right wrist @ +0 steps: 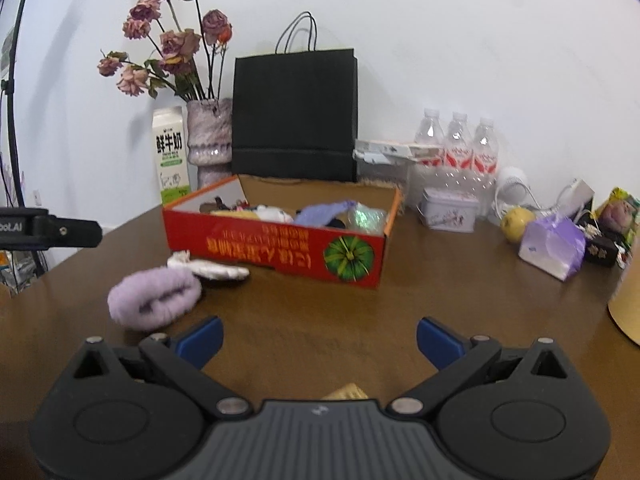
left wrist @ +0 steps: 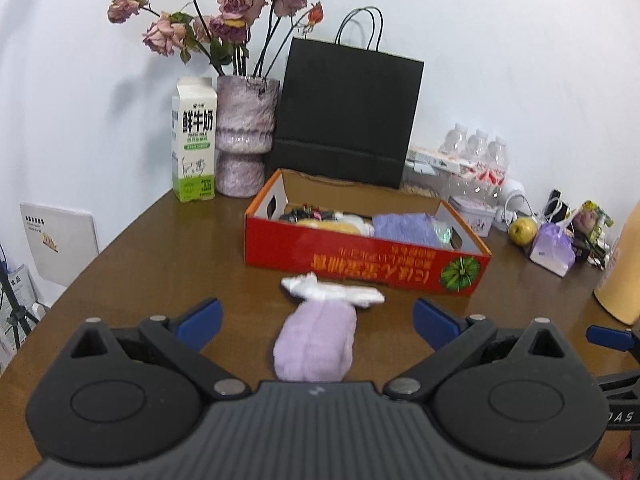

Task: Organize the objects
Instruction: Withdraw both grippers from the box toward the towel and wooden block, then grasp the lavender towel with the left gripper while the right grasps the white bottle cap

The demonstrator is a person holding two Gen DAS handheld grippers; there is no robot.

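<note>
A fluffy lilac roll (left wrist: 316, 340) lies on the brown table (left wrist: 152, 264) between the blue tips of my left gripper (left wrist: 318, 318), which stands open around it without touching. A white crumpled cloth (left wrist: 332, 290) rests just beyond the roll, in front of the red cardboard box (left wrist: 360, 260). The box holds several soft items, one of them a purple cloth (left wrist: 404, 226). In the right wrist view my right gripper (right wrist: 320, 340) is open over bare table (right wrist: 320, 320), with the lilac roll (right wrist: 156, 298) to its left and the red box (right wrist: 276, 248) ahead.
Against the wall stand a milk carton (left wrist: 195, 144), a vase of dried roses (left wrist: 246, 136), a black paper bag (left wrist: 348, 112) and several water bottles (right wrist: 460, 144). A tin (right wrist: 448, 210), an apple (right wrist: 516, 224), a lilac pouch (right wrist: 554, 246) and a tan cylinder (left wrist: 622, 276) crowd the right side.
</note>
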